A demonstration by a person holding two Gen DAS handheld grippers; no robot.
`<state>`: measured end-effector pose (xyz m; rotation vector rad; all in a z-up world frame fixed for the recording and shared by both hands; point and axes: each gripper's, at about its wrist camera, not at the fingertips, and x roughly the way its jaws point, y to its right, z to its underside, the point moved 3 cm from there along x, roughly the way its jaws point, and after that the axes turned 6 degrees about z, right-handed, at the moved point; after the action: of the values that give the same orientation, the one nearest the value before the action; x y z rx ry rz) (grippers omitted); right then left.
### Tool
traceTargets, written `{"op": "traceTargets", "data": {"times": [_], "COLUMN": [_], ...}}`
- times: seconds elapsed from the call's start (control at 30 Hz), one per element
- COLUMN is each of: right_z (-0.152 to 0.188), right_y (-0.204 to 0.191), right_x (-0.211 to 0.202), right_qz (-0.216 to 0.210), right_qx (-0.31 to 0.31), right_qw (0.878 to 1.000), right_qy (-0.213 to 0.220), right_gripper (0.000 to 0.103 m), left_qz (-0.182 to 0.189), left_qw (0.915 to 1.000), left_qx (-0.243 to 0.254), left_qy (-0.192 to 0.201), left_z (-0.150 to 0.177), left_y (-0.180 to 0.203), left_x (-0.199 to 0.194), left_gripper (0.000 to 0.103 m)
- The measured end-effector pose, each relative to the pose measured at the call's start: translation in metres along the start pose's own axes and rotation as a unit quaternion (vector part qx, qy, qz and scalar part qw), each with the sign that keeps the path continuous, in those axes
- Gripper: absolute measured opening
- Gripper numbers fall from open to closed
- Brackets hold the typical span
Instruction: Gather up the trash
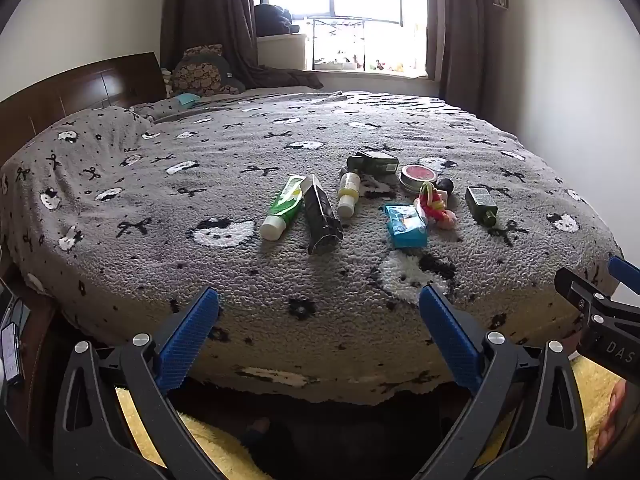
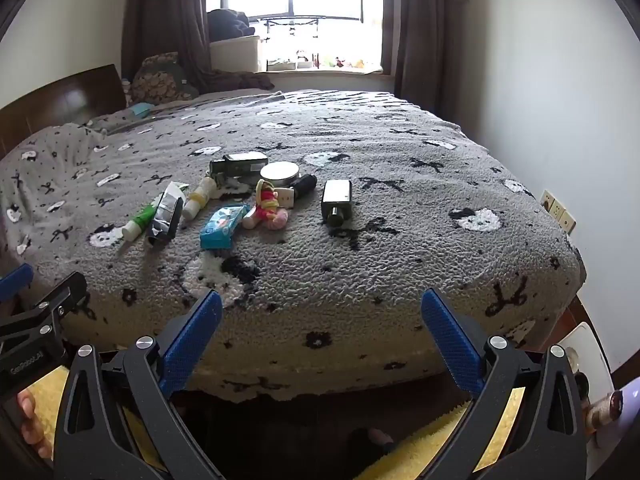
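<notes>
Small items lie in a cluster on the grey patterned bed [image 1: 200, 208]: a green tube [image 1: 282, 208], a dark carton [image 1: 322, 216], a white-yellow bottle [image 1: 347, 194], a blue tissue pack [image 1: 405, 220], a red and pink toy [image 1: 434, 204], a round tin [image 1: 418, 176], a dark box [image 1: 374, 161] and a green glass bottle [image 1: 482, 202]. In the right wrist view the carton [image 2: 165, 216], the tissue pack [image 2: 222, 226] and the glass bottle [image 2: 337, 200] lie left of centre. My left gripper [image 1: 318, 304] and right gripper [image 2: 322, 306] hover open at the bed's near edge, short of the items, holding nothing.
A wooden headboard [image 1: 80, 88] and pillows stand at the left, with a window and curtains [image 1: 348, 20] behind the bed. A white wall [image 2: 560, 100] with sockets runs along the right side. A yellow rug [image 2: 440, 440] lies on the floor below the grippers.
</notes>
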<state>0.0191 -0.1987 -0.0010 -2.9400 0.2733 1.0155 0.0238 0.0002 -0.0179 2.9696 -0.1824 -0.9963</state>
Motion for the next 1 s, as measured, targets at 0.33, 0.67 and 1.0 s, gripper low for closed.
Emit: {"op": "traceTargets", "data": {"times": [0.33, 0.67, 1.0], "right_z": [0.000, -0.002, -0.006], "right_y": [-0.001, 0.000, 0.001], "right_x": [-0.003, -0.001, -0.002], "right_qz": [0.002, 0.002, 0.003], "right_qx": [-0.002, -0.002, -0.001], "right_qw": [1.000, 1.000, 1.000], "right_qy": [0.001, 0.003, 0.004], "right_gripper": [0.100, 0.100, 0.100], "left_qz": [-0.002, -0.002, -0.004], "left_qw": [1.0000, 1.0000, 1.0000], "left_qx": [0.002, 0.002, 0.005], "left_qy": [0.003, 0.004, 0.007], "left_z": [0.000, -0.004, -0.009], "left_y": [0.000, -0.006, -0.008], "left_x": [0.000, -0.002, -0.009], "left_gripper": [0.095, 0.095, 0.095]}}
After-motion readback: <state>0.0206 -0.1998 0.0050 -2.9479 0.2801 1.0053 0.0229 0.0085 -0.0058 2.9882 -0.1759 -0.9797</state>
